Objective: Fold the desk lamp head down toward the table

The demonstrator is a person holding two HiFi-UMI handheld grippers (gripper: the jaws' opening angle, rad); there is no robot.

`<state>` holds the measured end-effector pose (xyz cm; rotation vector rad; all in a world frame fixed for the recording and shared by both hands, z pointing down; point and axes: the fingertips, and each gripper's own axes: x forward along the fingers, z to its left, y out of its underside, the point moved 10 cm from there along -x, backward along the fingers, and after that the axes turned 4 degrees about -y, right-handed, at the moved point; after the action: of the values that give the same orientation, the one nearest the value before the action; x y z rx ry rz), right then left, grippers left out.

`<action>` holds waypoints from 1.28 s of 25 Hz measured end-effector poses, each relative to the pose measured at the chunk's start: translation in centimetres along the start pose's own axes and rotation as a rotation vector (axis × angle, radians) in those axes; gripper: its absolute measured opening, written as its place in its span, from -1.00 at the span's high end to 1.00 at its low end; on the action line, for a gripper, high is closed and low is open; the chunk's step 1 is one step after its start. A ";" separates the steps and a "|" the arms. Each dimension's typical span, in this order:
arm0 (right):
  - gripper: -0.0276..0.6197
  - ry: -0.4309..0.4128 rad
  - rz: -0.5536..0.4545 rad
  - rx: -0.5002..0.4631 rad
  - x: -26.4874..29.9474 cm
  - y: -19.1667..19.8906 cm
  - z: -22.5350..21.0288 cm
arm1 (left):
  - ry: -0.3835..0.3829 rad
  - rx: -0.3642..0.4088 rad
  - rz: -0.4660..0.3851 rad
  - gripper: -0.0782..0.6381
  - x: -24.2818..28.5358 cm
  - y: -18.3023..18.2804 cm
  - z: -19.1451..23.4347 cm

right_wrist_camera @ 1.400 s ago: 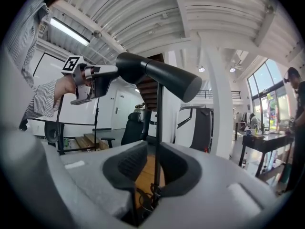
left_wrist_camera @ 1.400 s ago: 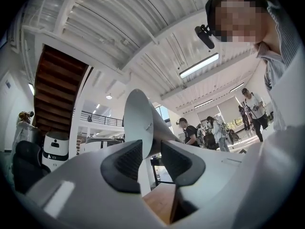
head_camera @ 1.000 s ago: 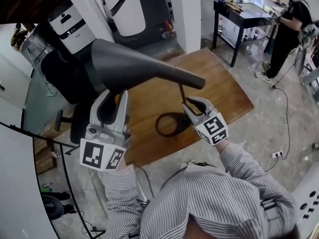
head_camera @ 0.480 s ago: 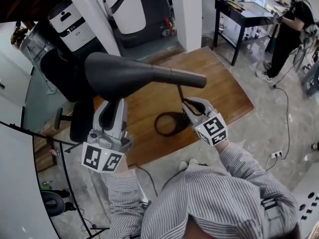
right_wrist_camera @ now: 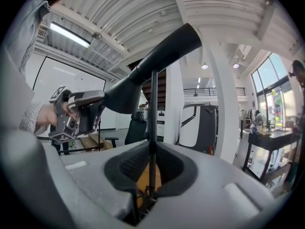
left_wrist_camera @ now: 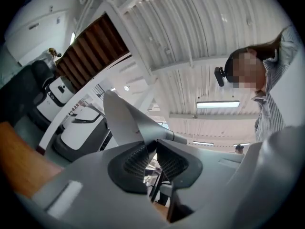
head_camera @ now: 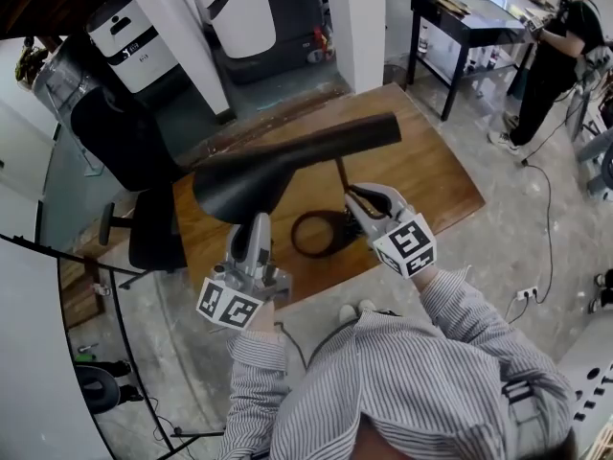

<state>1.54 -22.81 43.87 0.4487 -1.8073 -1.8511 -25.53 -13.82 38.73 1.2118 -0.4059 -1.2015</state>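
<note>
Gripping lamp head (head_camera: 278, 166), stem (head_camera: 342, 175) partly hidden

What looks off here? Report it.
Nothing is damaged or spilled. The lamp head slants only because the left gripper holds its rim, while the right gripper clamps the stem.

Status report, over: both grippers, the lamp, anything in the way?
Left gripper shut on lamp head rim. Right gripper shut on stem, above base ring. Head slanted, wide end low, above table. No obstruction seen.
</note>
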 end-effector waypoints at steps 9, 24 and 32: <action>0.78 0.001 -0.004 0.014 0.2 -0.2 0.0 | 0.010 -0.227 -0.021 0.65 0.1 5.7 -0.4; 0.78 0.022 -0.025 0.061 -0.1 0.1 0.0 | 0.066 -0.462 -0.053 0.66 1.7 11.7 -2.2; 0.78 0.010 -0.018 0.058 -0.6 0.3 0.1 | 0.052 -0.375 0.039 0.66 1.6 11.6 -2.8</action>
<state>2.07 -22.40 44.10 0.4958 -1.8593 -1.8089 -17.15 -15.19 47.22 0.9041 -0.1537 -1.1490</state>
